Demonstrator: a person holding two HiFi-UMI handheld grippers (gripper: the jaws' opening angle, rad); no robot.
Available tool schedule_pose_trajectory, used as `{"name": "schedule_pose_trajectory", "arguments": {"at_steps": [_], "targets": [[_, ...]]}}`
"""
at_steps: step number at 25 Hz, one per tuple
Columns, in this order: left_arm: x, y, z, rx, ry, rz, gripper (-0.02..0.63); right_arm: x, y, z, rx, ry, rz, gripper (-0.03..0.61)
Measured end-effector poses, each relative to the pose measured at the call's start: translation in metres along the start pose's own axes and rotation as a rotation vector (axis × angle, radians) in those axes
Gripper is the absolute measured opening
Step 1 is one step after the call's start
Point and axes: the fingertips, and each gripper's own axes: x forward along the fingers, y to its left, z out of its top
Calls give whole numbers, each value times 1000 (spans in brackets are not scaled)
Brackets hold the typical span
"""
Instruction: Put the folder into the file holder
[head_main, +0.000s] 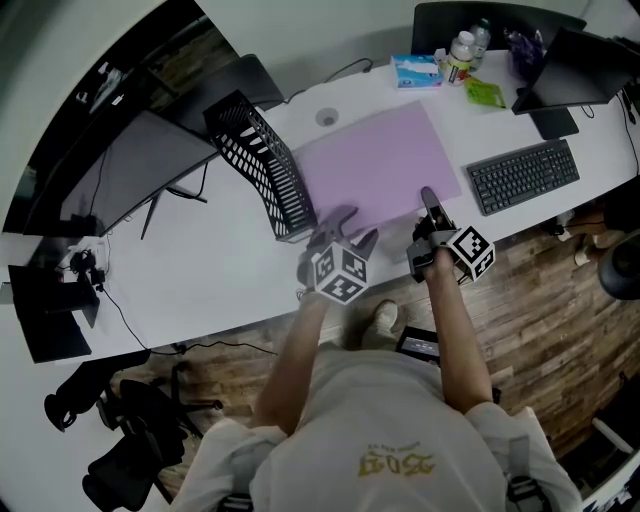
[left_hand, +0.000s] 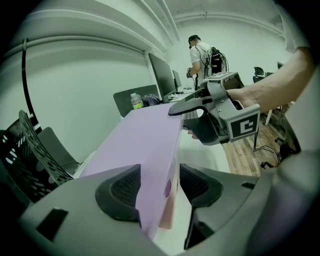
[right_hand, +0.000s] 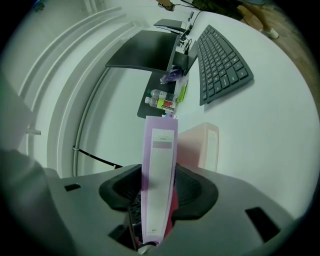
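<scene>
Holding the lilac folder (head_main: 380, 165) by the edge nearest you, you have it just beside the black mesh file holder (head_main: 262, 165), on the holder's right in the head view, with its long side running close along the holder's mesh wall. It is outside the holder, and none of it is in a slot. Your left gripper (head_main: 352, 228) is at the folder corner closest to the file holder's near end. In the left gripper view its jaws stand apart around that corner: one pad (left_hand: 122, 192) lies against the folder's top face, and the other stands just off the underside with a sliver of white desk (head_main: 230, 280) showing between them. The folder's round snap button sits right at that gap. Your right gripper (head_main: 428, 205) is further from the file holder, across the folder's width, at its other near corner. There its jaws are clamped on the folder's labelled spine, which stands upright between the pads with both sides pressed. At that end the folder's edge is clear of the desk, and a pink reflection lies on the surface beside it. The keyboard (head_main: 523, 174) lies beyond the folder, on the far side from the file holder.
</scene>
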Motion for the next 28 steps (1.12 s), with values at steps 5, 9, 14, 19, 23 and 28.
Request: {"name": "schedule_pose_trajectory", "arguments": {"at_steps": [5,9,14,19,23,28], "targets": [[-3,1,2,19,1,11,252,-3,11,5,-30,-15,25,199],[-5,4,6,34,-9,28,229,-5,23,10,-54,-24,41,198],[-8,6,5,35,-8,39,233,-5,27,11,-62,-33,42,198],[-13,5,2,50,-5,32,235,-7,31,12,-61,-39,48,196],[-16,3,0,59,0,33,227,-8,37,15,-85,-43,59,196],[-17,3,2,69,7,38,219,-9,51,17,-149,-33,77,196]]}}
